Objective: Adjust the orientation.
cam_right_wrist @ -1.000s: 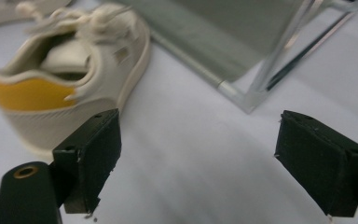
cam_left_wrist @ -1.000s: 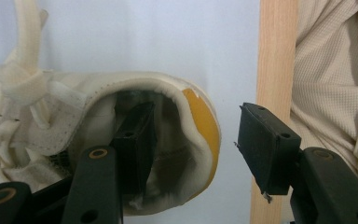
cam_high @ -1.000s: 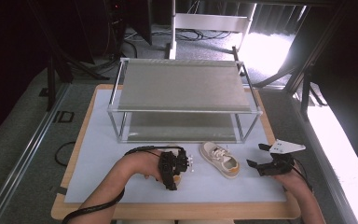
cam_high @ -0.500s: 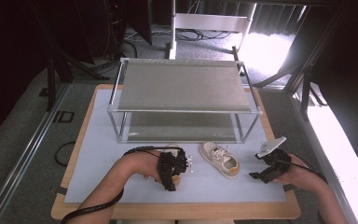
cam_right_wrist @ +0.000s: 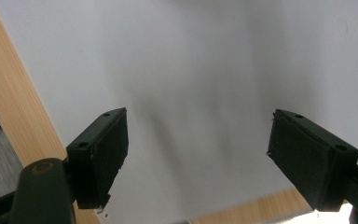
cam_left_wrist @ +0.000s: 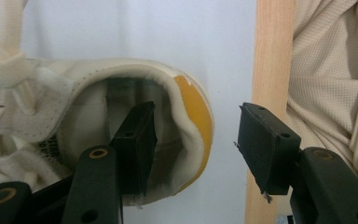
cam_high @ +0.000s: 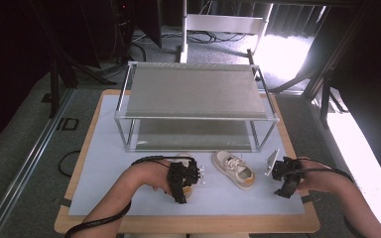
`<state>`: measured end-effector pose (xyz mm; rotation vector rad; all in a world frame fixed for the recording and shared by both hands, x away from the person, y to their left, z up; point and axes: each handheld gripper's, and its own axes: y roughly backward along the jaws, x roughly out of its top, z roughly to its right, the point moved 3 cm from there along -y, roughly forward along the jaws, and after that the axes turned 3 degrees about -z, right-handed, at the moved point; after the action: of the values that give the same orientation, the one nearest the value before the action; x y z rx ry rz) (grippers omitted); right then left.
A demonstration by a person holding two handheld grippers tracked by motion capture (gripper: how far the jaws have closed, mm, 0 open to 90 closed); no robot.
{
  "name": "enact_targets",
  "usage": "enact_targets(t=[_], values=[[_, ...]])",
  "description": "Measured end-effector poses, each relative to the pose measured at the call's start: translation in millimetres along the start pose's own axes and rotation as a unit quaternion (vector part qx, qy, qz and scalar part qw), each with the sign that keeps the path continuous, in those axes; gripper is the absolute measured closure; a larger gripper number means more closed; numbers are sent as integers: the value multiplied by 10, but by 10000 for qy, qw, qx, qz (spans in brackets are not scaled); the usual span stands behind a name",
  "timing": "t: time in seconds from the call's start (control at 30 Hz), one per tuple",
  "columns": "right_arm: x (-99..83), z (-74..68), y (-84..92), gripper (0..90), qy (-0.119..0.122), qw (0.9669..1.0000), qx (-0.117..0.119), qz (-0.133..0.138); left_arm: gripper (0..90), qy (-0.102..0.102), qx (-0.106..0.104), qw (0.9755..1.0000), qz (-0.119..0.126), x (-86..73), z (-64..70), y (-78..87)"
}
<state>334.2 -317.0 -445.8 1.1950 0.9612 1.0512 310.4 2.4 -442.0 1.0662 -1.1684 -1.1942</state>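
Shoe (cam_left_wrist: pixel 74 135) is seen at the counter's (cam_high: pixel 104 168) 6 o'clock edge; left hand-held gripper (cam_left_wrist: pixel 193 149) straddles its heel collar, one jaw inside, pads not pressing. Second shoe (cam_high: pixel 234 169) lies at 3 o'clock of it. Right hand-held gripper (cam_right_wrist: pixel 198 158), empty, jaws wide, just closing slightly.

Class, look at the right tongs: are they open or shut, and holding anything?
Open and empty. The right tongs have just been closing a little, yet a wide gap shows the white mat.
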Motion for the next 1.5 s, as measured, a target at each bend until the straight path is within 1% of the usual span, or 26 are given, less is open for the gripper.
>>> enact_targets(t=[0.03, 0.1, 0.3, 0.47, 0.5, 0.57, 0.67, 0.7, 0.73, 0.77, 0.8, 0.83, 0.87, 0.9, 0.97, 1.03, 1.07, 1.1, 1.13, 1.17, 1.2, 1.23, 1.27, 1.3, 1.37, 1.5], values=[[24, 11, 24, 220, 82, 9996, -75, -245, 461, -2, -9, 10000, 6, 1, -2, -1], [60, 22, 75, 221, 147, 9993, -112, -326, 460, 10, -18, 10000, -3, 1, -6, -10], [244, 38, 311, 224, 395, 9991, -153, -52, 460, 10, -31, 10000, -49, 5, 12, -40], [407, 42, 446, 224, 634, 9973, -323, 160, 460, 7, -22, 10000, -26, 14, 10, -25], [435, 38, 466, 228, 665, 9971, -305, 220, 460, 12, -19, 10000, -22, 16, 10, -23], [522, 7, 519, 287, 863, 9951, -255, 404, 460, 18, -12, 10000, -9, 18, 11, -18], [629, -44, 545, 348, 1135, 9923, -165, 469, 460, 31, -4, 10000, 6, 15, 10, -15], [652, -58, 547, 369, 1182, 9918, -137, 458, 460, 25, 7, 10000, 15, 12, 5, -15], [692, -73, 546, 377, 1298, 9903, -133, 474, 460, 52, -2, 10000, 16, 9, 8, -16], [713, -85, 547, 408, 1321, 9900, -105, 485, 460, 61, -16, 10000, 16, 5, 6, -16], [746, -102, 546, 439, 1400, 9889, -8, 499, 460, 51, -14, 10000, 5, 2, 3, -15], [764, -117, 540, 439, 1468, 9879, 14, 503, 461, 49, -19, 10000, 3, 0, 2, -16], [792, -138, 533, 464, 1595, 9858, -8, 521, 460, 50, -21, 10000, 1, -1, 3, -17], [810, -148, 530, 485, 1657, 9847, 0, 530, 460, 50, -21, 10000, 1, -1, 3, -17], [868, -180, 510, 524, 1885, 9805, 12, 555, 460, 56, -23, 10000, 5, 6, 11, -18], [887, -196, 497, 551, 1945, 9796, 65, 504, 460, 34, -14, 10000, 2, 10, 12, -18], [907, -212, 474, 568, 2041, 9778, 98, 461, 460, 18, -16, 10000, 12, 15, 15, -16], [943, -241, 423, 605, 2219, 9745, 128, 306, 460, -3, -3, 10000, 18, 23, 18, -11], [956, -255, 393, 621, 2282, 9732, 173, 211, 460, -13, 14, 10000, 23, 26, 16, -9], [968, -261, 357, 642, 2412, 9703, 133, 143, 461, 4, -14, 10000, 33, 26, 20, -9], [975, -268, 323, 651, 2465, 9690, 114, 63, 460, 11, 5, 10000, 36, 26, 20, -10], [979, -272, 286, 669, 2441, 9697, 95, -42, 460, 20, 43, 10000, 32, 27, 15, -10], [980, -271, 250, 693, 2483, 9686, 24, -100, 460, -2, 41, 10000, 50, 26, 7, -10], [985, -271, 222, 702, 2527, 9675, -7, -98, 460, 17, 20, 10000, 65, 21, 11, -15], [989, -272, 181, 720, 2550, 9669, -19, -95, 460, 40, 0, 10000, 65, 12, 11, -21], [1009, -264, 165, 744, 2411, 9704, 62, -135, 460, 12, -1, 10000, 79, -6, 4, -21]])
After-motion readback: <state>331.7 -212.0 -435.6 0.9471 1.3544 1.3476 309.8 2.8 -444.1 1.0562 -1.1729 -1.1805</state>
